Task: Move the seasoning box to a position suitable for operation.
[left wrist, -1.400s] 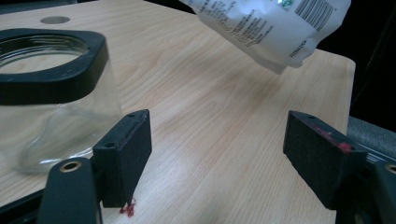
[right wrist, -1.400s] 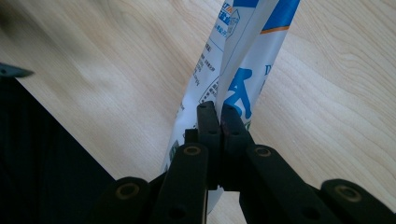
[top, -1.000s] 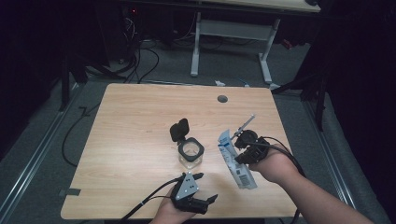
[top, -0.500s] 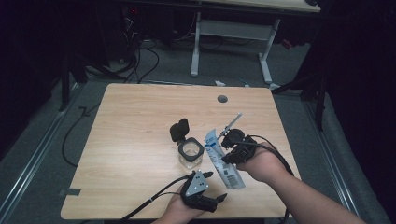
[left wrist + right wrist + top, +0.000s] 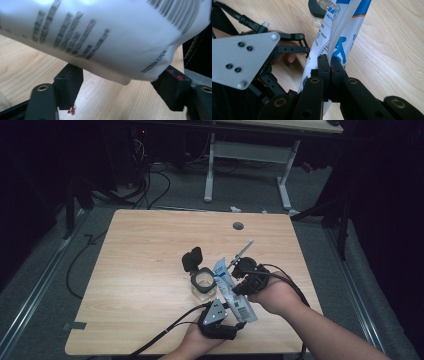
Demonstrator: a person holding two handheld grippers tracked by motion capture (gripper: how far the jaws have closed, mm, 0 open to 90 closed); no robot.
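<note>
- Since the earlier high view, the right tool (image 5: 243, 281) has carried the white and blue printed plastic pouch (image 5: 231, 291) leftward toward the small clear glass jar (image 5: 203, 281), and the left tool (image 5: 223, 324) has come in under the pouch's lower end.
- The right tool is clenched on the pouch: in the right gripper view its two black jaws press together on the folded film (image 5: 332, 45), with nothing else between them.
- The left tool (image 5: 117, 92) has just been closing a little, yet its jaws stand wide. In the left gripper view the pouch's bottom corner (image 5: 140, 62) hangs between them; the right-hand jaw looks to touch the film, the other stands apart — so I read it as released, not gripping.
- The pouch is held off the light wooden desk (image 5: 150, 250), slanted, its upper end just beside the jar and its barcoded lower end above the left tool.
- The jar stands upright on the desk, mouth open, with its black hinged lid (image 5: 192, 259) tipped back on the side away from the pouch.
- Risk, as I judge it: the pouch is limp and pinched at one narrow spot, so the lower end may slide out as the left tool closes, leaving a grip on a mere corner.
- A swing of the pouch or the right tool could also knock the light jar over — it sits very near.
</note>
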